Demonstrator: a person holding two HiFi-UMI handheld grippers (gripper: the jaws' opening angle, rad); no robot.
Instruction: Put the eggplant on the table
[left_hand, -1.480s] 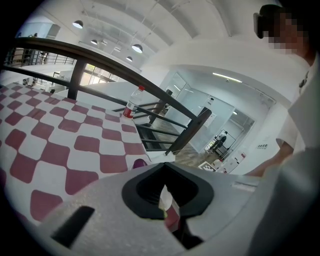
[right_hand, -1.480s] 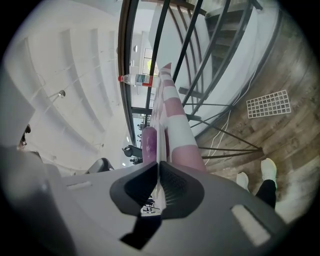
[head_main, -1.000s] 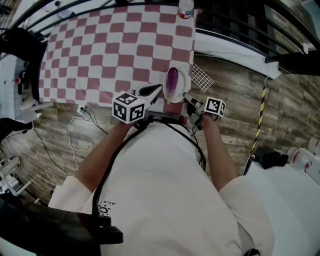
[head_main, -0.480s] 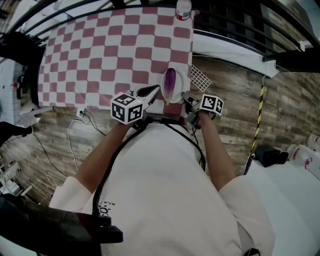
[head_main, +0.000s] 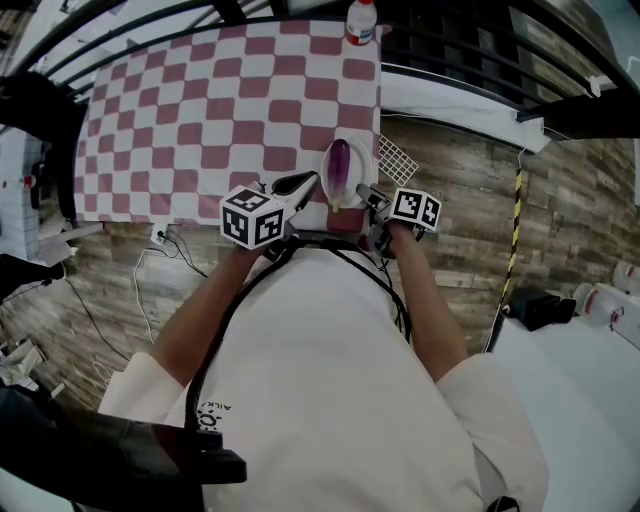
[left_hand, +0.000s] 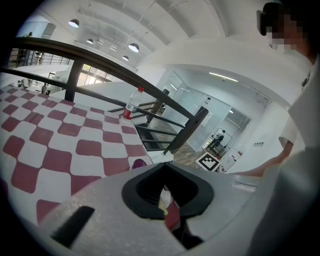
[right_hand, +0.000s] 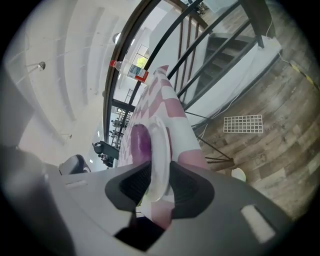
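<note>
red-labelled bottle (head_main: 360, 20), white floor grid (head_main: 397, 160)

Head cam looks steeply down on the checkered table (head_main: 200, 100) from high up. Left gripper view sits low at its near edge, facing the bottle (head_main: 361, 20). Right gripper view's rolled sideways, hugging the plate (right_hand: 159, 150). All three share the table.

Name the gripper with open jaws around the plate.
The right gripper: its jaws have just been opening, the plate rim loose between them; the left gripper pinches it.
</note>
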